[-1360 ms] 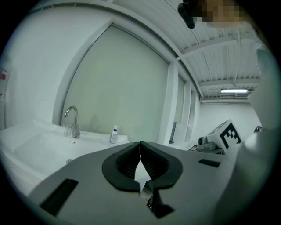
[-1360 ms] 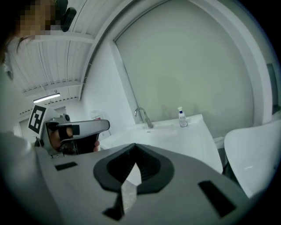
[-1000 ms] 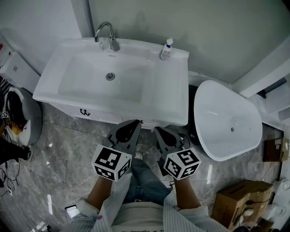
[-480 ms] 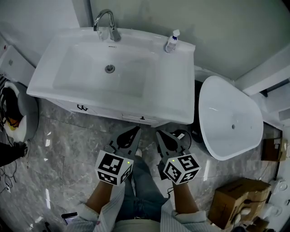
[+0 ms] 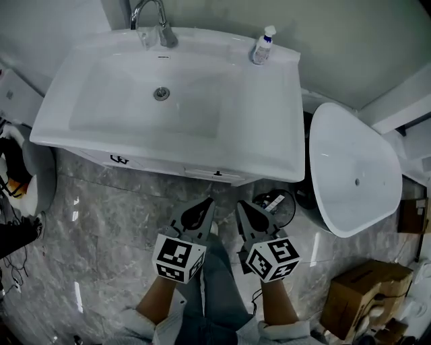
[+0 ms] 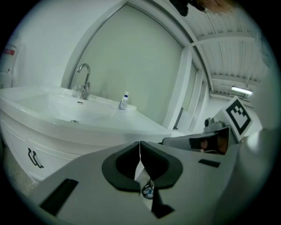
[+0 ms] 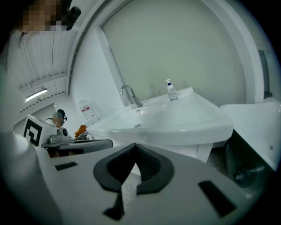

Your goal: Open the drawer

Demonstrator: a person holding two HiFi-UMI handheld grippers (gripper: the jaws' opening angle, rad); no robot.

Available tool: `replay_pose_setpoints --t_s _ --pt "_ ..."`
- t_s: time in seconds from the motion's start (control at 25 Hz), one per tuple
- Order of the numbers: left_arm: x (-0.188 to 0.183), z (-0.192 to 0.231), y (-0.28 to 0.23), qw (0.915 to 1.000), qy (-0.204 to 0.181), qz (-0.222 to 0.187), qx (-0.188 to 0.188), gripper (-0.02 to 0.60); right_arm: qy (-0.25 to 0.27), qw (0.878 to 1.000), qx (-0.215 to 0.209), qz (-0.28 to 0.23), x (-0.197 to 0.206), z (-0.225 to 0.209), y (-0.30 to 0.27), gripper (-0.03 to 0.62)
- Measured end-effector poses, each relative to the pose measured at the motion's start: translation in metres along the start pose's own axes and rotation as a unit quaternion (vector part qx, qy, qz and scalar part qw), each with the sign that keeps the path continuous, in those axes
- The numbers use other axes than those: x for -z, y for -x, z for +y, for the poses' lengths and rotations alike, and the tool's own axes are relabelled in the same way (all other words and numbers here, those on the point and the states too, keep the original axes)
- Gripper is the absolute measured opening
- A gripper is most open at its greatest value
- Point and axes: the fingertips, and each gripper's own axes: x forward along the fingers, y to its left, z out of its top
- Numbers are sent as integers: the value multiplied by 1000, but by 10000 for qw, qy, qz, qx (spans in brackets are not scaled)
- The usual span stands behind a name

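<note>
A white vanity cabinet (image 5: pixel 158 167) stands under the white sink (image 5: pixel 262 145). Its front carries a small dark handle (image 5: pixel 217 174) near the middle and a curled dark handle (image 5: pixel 119 160) to the left. The curled handle (image 6: pixel 34 158) also shows low on the left in the left gripper view. My left gripper (image 5: pixel 208 201) and right gripper (image 5: pixel 240 203) hang side by side over the floor, just in front of the cabinet and apart from it. The left gripper (image 6: pixel 140 144) is shut on nothing, and the right gripper (image 7: pixel 134 146) is likewise shut and empty.
A faucet (image 5: pixel 149 17) and a soap bottle (image 5: pixel 264 45) stand on the sink's back rim. A large white oval fixture (image 5: pixel 353 178) sits to the right, with a coiled cable (image 5: pixel 276 202) beside it. A cardboard box (image 5: pixel 363 290) lies at the lower right on the marble floor (image 5: pixel 101 229).
Both grippers have sunk lower, from level with the sink's front edge to down in front of the cabinet. Their jaws have stayed shut.
</note>
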Motion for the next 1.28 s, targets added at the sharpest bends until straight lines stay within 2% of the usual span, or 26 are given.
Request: replay_pose_setpoints --t_s 0.2,0.4,0.64,1.2,1.28 --pt "42 14 -21 9996 -154 219 -49 17 -123 9998 130 -11 30 -11 -16 8" --pt "78 22 -40 9989 -243 393 -38 18 -9 9995 304 -65 58 -25 -27 8" --pt "114 33 -63 9974 -203 684 -66 18 -23 9983 575 -133 88 -44 -33 8" --pt "161 59 -131 9892 -566 1320 -309 20 -232 9959 871 94 133 -69 -32 8" --pt "161 64 -139 9876 -721 1339 -394 20 -274 9956 888 105 135 -71 -32 8"
